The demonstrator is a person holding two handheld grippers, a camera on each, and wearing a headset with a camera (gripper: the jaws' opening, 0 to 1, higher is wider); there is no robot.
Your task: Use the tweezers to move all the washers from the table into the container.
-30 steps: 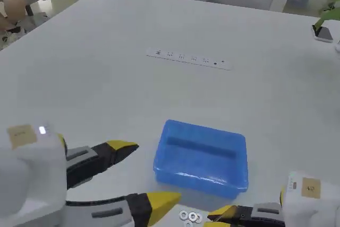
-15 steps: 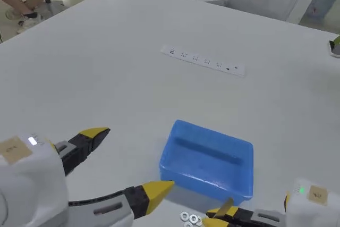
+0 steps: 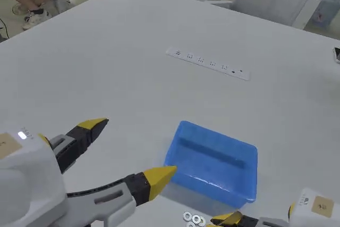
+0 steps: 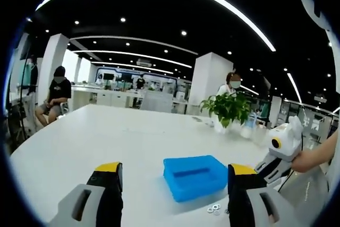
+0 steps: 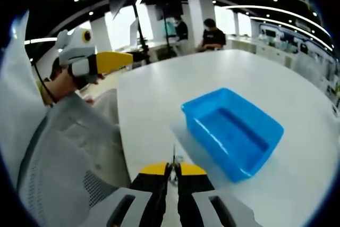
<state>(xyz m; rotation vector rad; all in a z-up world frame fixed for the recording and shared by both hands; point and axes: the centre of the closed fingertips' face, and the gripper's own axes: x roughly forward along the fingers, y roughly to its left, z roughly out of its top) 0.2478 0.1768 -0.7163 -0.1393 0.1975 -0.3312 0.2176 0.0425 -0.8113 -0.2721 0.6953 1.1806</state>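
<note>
Head view: the left gripper [image 3: 126,150] hovers over the white table [image 3: 106,67] with its yellow-tipped jaws spread wide and nothing between them. The blue rectangular plastic container [image 3: 212,163] sits just past its right-hand jaw tip, resting on the table. A tight cluster of small silver metal washers [image 3: 192,218] lies on the table on the near side of the container, below that same jaw tip. The right gripper [image 5: 172,169] has its jaws pressed together on slim metal tweezers [image 5: 173,155], whose thin tip pokes out ahead of them; the container lies ahead and to the right of this tip. A white power strip [image 3: 207,63] lies well beyond both grippers.
</note>
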